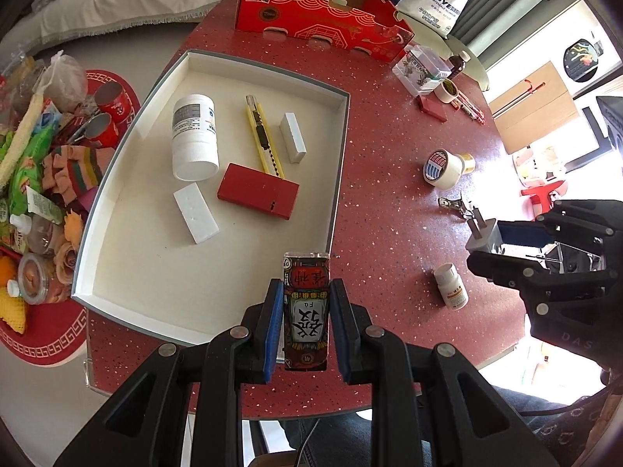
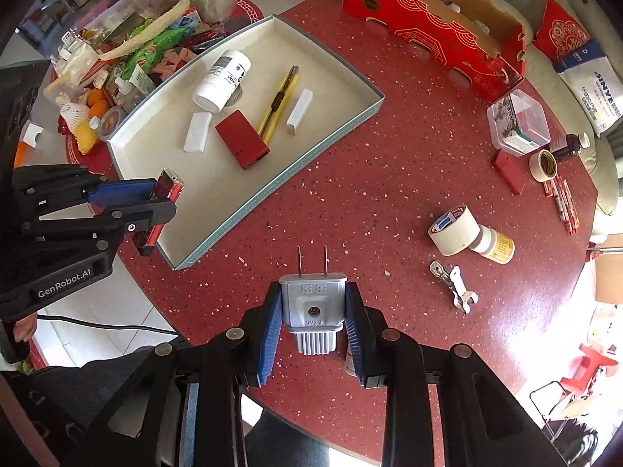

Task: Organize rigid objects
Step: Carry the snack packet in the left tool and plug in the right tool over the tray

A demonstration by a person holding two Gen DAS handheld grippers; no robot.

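My left gripper (image 1: 305, 311) is shut on a red patterned card pack (image 1: 306, 303), held above the near edge of the white tray (image 1: 338, 171). It also shows in the right wrist view (image 2: 165, 202). My right gripper (image 2: 313, 311) is shut on a grey plug adapter (image 2: 313, 303), prongs forward, above the red table (image 2: 370, 179). The tray (image 2: 272, 190) holds a white bottle (image 1: 194, 136), a yellow utility knife (image 1: 264, 136), a red box (image 1: 259, 190) and two white blocks (image 1: 195, 213).
On the table lie a tape roll (image 2: 453, 229) beside a small bottle (image 2: 496, 245), a metal clip (image 2: 453, 284), a small white pill bottle (image 1: 451, 286), a clear box (image 2: 520, 122), another tape roll (image 2: 543, 165), pens (image 2: 564, 202) and a red carton (image 2: 432, 23). A cluttered pile (image 2: 117, 66) lies left.
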